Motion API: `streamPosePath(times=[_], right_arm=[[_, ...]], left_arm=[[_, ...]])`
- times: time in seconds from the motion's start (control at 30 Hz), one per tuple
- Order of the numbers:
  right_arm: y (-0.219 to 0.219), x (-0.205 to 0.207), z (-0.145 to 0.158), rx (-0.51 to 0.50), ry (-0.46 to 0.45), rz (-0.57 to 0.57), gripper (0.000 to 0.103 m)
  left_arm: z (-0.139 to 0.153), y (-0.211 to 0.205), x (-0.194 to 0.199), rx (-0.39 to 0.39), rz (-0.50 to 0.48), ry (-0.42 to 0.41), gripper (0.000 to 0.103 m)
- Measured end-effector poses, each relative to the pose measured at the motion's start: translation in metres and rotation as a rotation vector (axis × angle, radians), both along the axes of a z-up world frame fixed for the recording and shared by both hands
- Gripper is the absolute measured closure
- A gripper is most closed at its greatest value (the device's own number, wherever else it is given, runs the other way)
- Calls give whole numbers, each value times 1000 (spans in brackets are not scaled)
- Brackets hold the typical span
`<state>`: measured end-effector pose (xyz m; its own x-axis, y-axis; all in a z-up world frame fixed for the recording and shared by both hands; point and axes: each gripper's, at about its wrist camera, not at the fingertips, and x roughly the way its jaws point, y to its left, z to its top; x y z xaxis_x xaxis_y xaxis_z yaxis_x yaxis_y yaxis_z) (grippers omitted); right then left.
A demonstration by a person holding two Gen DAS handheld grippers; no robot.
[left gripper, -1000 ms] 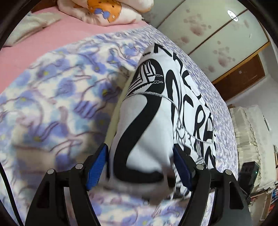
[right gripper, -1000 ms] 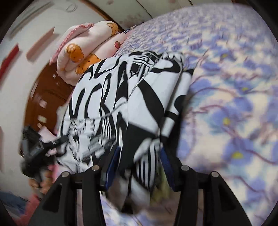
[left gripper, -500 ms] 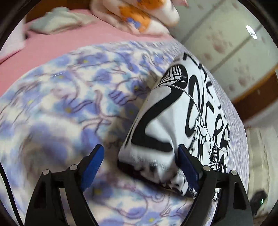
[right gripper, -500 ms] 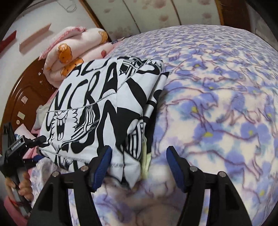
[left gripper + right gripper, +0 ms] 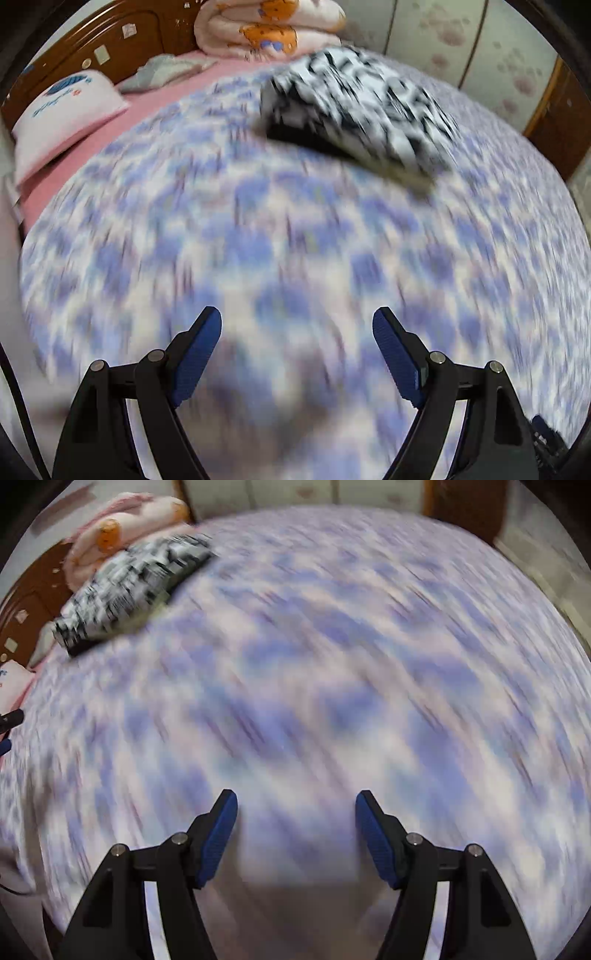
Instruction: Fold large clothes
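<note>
Both claws hang released over a bed dressed in a blue-and-purple floral bedspread (image 5: 295,229), nothing between their blue pads. Left claw (image 5: 297,325) points down at bare bedspread with jaws wide apart; right claw (image 5: 295,806) does likewise, its jaws having just been opening, with only blurred bedspread between them. A folded black-and-white printed garment (image 5: 365,107) lies flat on the bedspread toward the far end of the bed, well apart from both claws; in the right wrist view the same garment (image 5: 133,590) sits at upper left. Just behind it rests a rolled pink quilt (image 5: 266,26) with orange cartoon figures. A pink pillow (image 5: 62,114) lies near the wooden headboard (image 5: 110,40). Motion blur smears much of both views.
</note>
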<state>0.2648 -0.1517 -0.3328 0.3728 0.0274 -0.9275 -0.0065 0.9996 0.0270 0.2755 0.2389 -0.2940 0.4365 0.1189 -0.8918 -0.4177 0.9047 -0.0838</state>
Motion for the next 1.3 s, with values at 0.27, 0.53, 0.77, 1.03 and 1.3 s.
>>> streamPosePath(times=[0.27, 0.53, 0.77, 1.03, 1.3], right_arm=[[-115, -167, 57, -9, 148, -127, 18], [-129, -223, 169, -21, 58, -134, 13], [-99, -243, 240, 56, 1, -113, 8], [-77, -257, 269, 11, -55, -90, 8], [-96, -257, 279, 41, -109, -165, 7]], left_arm=[[79, -134, -135, -39, -117, 25, 20], [165, -210, -187, -22, -288, 33, 20], [240, -262, -202, 95, -429, -7, 20], [257, -280, -239, 89, -420, -1, 19], [264, -278, -247, 106, -401, -45, 1]])
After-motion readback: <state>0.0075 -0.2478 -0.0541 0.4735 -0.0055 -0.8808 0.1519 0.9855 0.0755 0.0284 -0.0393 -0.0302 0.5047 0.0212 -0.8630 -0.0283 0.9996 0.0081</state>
